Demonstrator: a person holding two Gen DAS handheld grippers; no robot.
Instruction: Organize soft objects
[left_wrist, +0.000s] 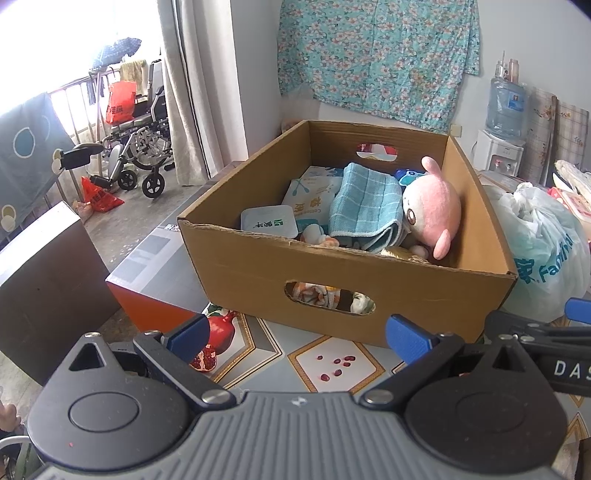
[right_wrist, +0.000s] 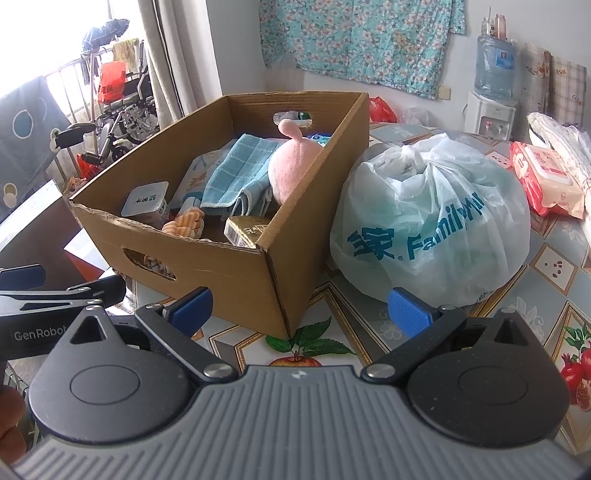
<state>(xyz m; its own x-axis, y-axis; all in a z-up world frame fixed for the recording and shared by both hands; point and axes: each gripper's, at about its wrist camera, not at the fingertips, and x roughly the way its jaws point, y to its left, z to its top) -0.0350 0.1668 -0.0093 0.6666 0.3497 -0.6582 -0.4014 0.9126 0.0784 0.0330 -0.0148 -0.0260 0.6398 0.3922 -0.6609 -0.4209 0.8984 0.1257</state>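
Observation:
An open cardboard box (left_wrist: 258, 266) (right_wrist: 236, 273) stands on the patterned table. Inside lie a folded blue checked towel (left_wrist: 365, 206) (right_wrist: 240, 170), a pink plush toy (left_wrist: 432, 210) (right_wrist: 291, 166), a white tissue pack (left_wrist: 314, 192), a sealed cup (left_wrist: 269, 221) (right_wrist: 146, 205), a small orange-striped soft toy (right_wrist: 184, 225) and a gold carton (right_wrist: 245, 229). My left gripper (left_wrist: 297, 338) hovers open in front of the box's near wall, holding nothing. My right gripper (right_wrist: 299, 308) is open over the box's near right corner, also with nothing between its fingers.
A tied plastic shopping bag (right_wrist: 432, 221) (left_wrist: 546, 243) sits right of the box. A wet-wipes pack (right_wrist: 543, 177) lies at the far right. An orange-sided box (left_wrist: 147, 280) stands left of the carton. A wheelchair (left_wrist: 136, 147) and a water dispenser (left_wrist: 502, 122) are behind.

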